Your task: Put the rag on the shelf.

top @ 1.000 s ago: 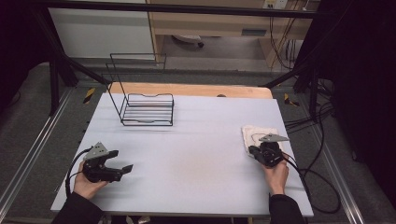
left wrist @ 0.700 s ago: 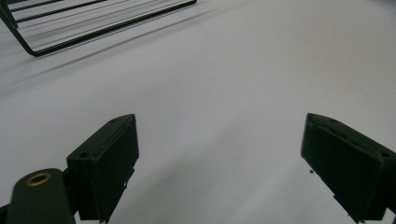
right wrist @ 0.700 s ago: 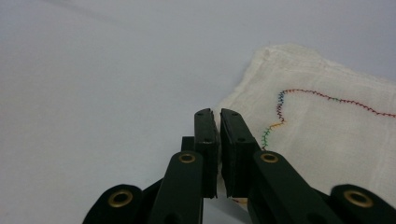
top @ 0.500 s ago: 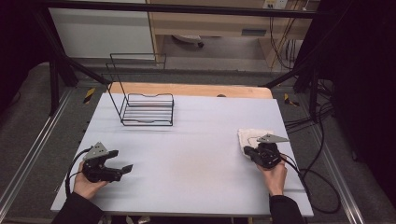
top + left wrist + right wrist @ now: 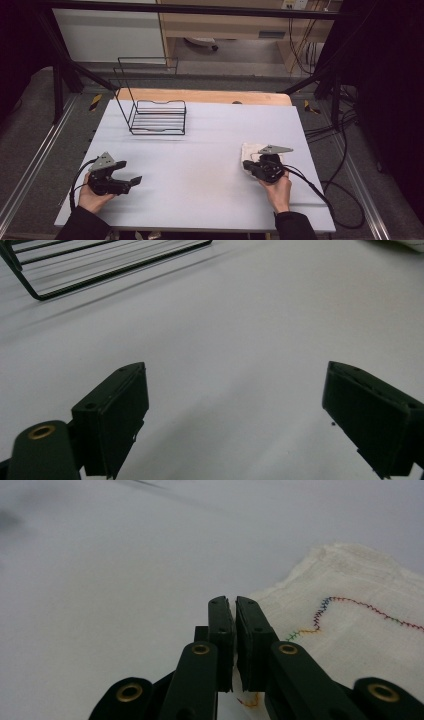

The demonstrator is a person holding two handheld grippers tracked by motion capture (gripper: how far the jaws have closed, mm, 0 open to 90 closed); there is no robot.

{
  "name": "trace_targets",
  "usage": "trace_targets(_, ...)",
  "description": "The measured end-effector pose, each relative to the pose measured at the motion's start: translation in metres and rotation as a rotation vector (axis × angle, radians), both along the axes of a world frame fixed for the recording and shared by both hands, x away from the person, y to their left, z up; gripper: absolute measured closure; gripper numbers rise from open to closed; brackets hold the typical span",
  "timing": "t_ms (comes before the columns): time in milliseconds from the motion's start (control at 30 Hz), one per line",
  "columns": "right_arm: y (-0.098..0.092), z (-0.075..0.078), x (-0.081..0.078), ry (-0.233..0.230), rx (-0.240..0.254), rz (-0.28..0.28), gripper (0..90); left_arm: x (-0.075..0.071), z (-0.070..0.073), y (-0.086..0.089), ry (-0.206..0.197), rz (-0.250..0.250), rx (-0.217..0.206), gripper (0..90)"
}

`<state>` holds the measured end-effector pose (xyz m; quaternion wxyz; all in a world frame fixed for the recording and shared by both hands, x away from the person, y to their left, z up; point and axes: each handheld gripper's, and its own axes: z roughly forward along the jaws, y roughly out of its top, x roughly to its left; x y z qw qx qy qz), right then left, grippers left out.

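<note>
A white cloth (image 5: 253, 150) with a coloured zigzag stitch lies at the table's right side; in the right gripper view the cloth (image 5: 360, 635) spreads to the right of the jaws. My right gripper (image 5: 246, 165) is shut, its jaws pressed together over the cloth's near edge, pinching it (image 5: 232, 602). My left gripper (image 5: 128, 173) rests low at the table's front left, open wide with nothing between its jaws (image 5: 235, 405). A person's hand holds each gripper.
A black wire rack (image 5: 157, 117) stands at the back left of the pale table (image 5: 210, 130); the rack's base (image 5: 100, 265) shows ahead of the left jaws. Cables trail from both grippers. A wooden board edges the table's far side.
My right gripper has slid to the left across the table, and the cloth has come along with it. The left gripper has stayed put.
</note>
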<state>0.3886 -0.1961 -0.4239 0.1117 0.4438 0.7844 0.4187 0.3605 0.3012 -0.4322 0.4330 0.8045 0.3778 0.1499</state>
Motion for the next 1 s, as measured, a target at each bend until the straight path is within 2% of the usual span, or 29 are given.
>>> trace_targets(33,0.009,0.0,-0.001,0.0,0.003,0.022,86.2,0.0,0.0,0.0,-0.001,0.001,-0.001,11.1)
trace_targets(133,0.019,0.0,-0.003,0.003,0.009,0.046,86.2,0.0,0.0,0.0,0.0,0.003,-0.002,11.1)
trace_targets(167,0.029,-0.001,-0.004,0.002,0.006,0.077,86.2,0.0,0.0,0.0,0.0,0.003,-0.002,11.1)
trace_targets(267,0.04,-0.002,-0.005,-0.002,-0.001,0.104,86.2,0.0,0.0,0.0,-0.001,0.005,-0.002,11.1)
trace_targets(333,0.055,-0.003,-0.007,0.0,0.0,0.135,86.2,0.0,0.001,0.0,-0.001,0.007,-0.004,11.1)
trace_targets(367,0.055,-0.003,-0.007,0.0,0.0,0.135,86.2,0.0,0.001,0.0,-0.001,0.008,-0.004,11.1)
trace_targets(400,0.064,-0.005,-0.008,0.001,0.005,0.155,86.2,0.0,0.001,0.001,-0.002,0.007,-0.004,11.1)
trace_targets(433,0.064,-0.005,-0.008,0.001,0.005,0.155,86.2,0.0,0.001,0.001,-0.003,0.007,-0.003,11.1)
trace_targets(467,0.073,-0.006,-0.01,0.005,0.008,0.173,86.2,0.0,0.001,0.001,-0.002,0.006,-0.001,11.1)
trace_targets(500,0.073,-0.006,-0.01,0.005,0.008,0.173,86.2,0.0,0.001,0.001,-0.003,0.006,-0.001,11.1)
trace_targets(667,0.096,-0.01,-0.014,0.013,0.01,0.224,86.2,-0.001,0.002,0.001,-0.004,0.008,-0.001,11.2)
trace_targets(800,0.11,-0.011,-0.021,0.02,0.008,0.269,86.2,0.0,0.002,0.002,-0.003,0.01,-0.001,11.2)
trace_targets(1000,0.118,-0.015,-0.028,0.022,-0.002,0.304,85.9,-0.001,0.002,0.001,-0.001,0.015,0.0,11.1)
